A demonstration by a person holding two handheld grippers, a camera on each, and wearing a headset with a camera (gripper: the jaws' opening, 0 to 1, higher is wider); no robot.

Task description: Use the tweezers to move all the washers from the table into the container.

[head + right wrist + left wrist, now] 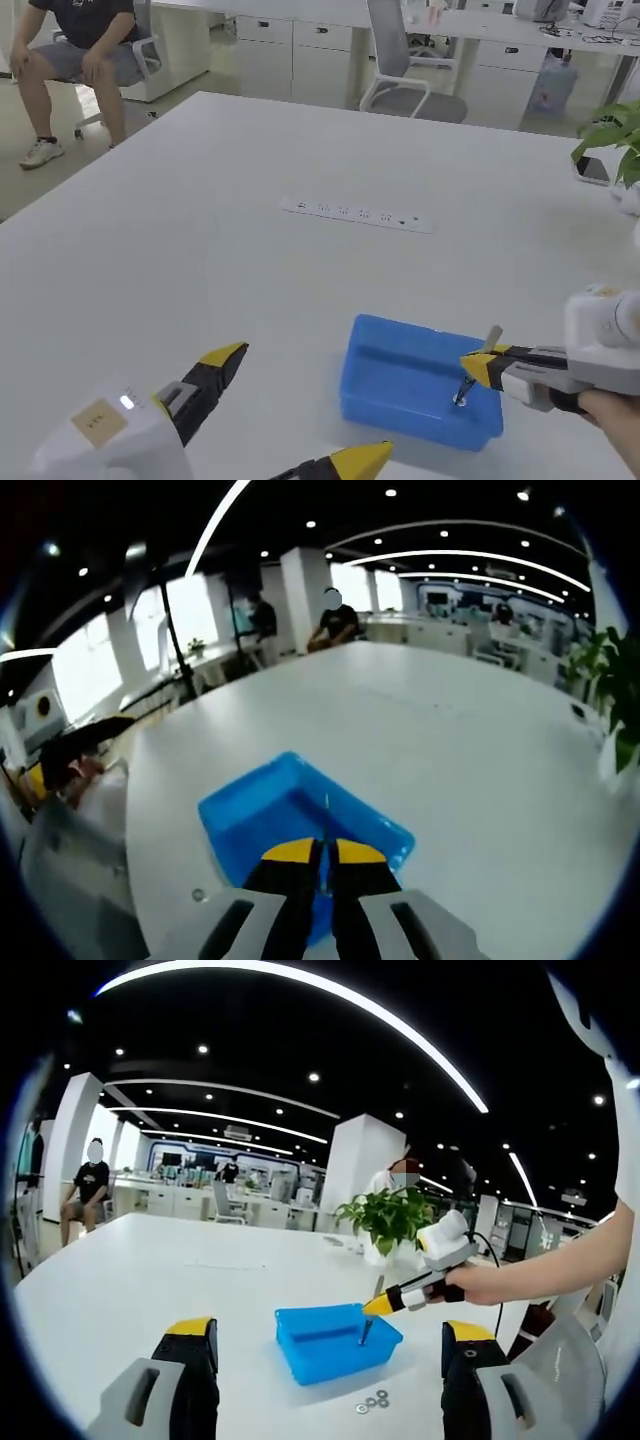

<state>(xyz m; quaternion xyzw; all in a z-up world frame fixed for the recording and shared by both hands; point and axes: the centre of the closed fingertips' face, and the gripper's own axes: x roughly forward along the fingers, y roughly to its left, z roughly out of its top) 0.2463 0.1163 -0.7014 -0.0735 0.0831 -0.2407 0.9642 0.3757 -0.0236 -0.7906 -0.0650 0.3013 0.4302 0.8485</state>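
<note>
While looking down from the head view, noted right gripper [480,368] clenched on tweezers [466,388], with jaws pressed together around the shank. Found tweezers tilted downward, with tips inside blue container [385,415], near its right end. Cannot tell whether anything sits between the tips: too small. Confirmed in right gripper view: yellow-tipped jaws nearly closed, with a thin tweezer point showing past them over the container floor.

Recorded left gripper [295,410] released, with jaws spread wide, held low at the near-left of the container and gripping nothing.

Located washers [371,1401] in left gripper view: small cluster lying on white table [200,220], just in front of the container's near wall and outside it.

Saw tan label [98,420] on left gripper's white body; print too small to read. Logged power strip [357,214] lying flat near table centre, well apart from container; markings likewise unreadable. Also logged potted plant [610,140] at far right edge and seated person [75,50] beyond far-left corner.
</note>
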